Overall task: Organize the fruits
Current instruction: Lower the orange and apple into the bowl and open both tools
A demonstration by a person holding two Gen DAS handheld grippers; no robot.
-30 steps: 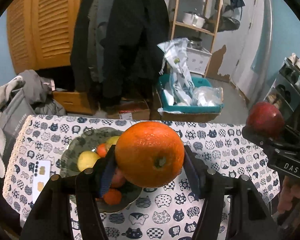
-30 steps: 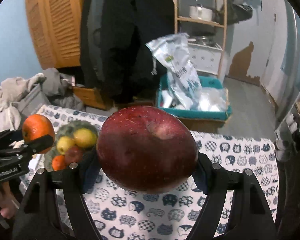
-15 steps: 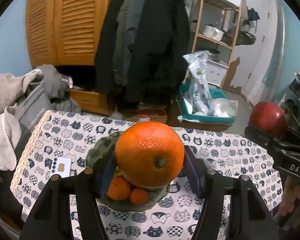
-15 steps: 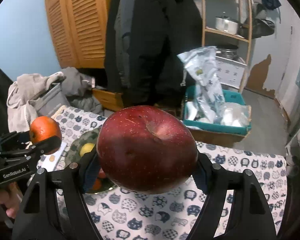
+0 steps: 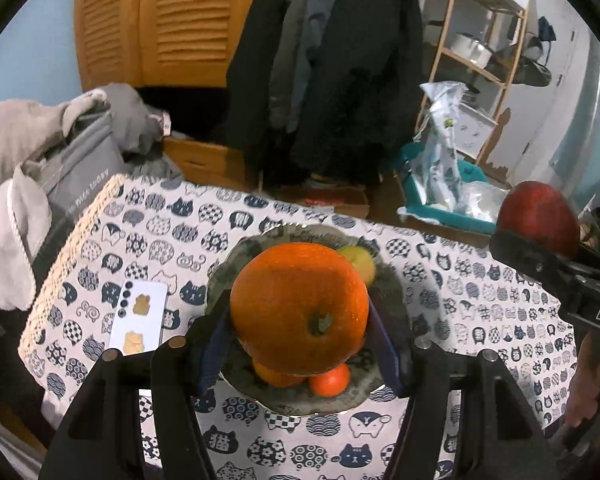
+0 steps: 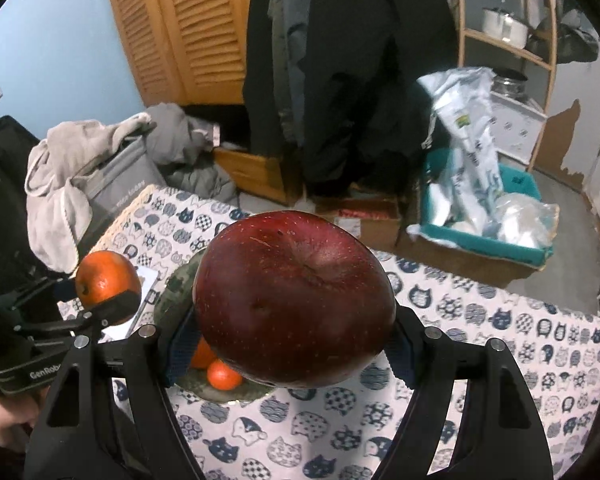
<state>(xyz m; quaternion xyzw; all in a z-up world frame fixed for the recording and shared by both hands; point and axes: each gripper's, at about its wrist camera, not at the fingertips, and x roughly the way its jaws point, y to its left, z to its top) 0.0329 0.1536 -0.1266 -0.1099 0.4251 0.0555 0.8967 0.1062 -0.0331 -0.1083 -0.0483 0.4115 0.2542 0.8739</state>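
The table [image 5: 260, 216] wore a cloth with cats on it, and I think the bowl [image 5: 228, 276] sat near its middle so both my hands could reach it. The bowl already had small fruit in it, a yellow one at the back and little orange ones [image 5: 330, 380] at the front, so I judged it was the home for all the fruit. A phone [image 5: 140, 320] lay flat just beside the bowl on its left. My right gripper [image 6: 292, 312] was squeezed tight on a big red apple [image 6: 292, 300], one pad on each side, so it could not roll away. My left gripper [image 5: 300, 320] was squeezed the same way on a big orange [image 5: 300, 304]. Both fruits were up in the air, not in the bowl yet. Both grippers tipped down toward the table, side by side, the left one right over the bowl and the right one just to its right. I thought the orange should go in first.
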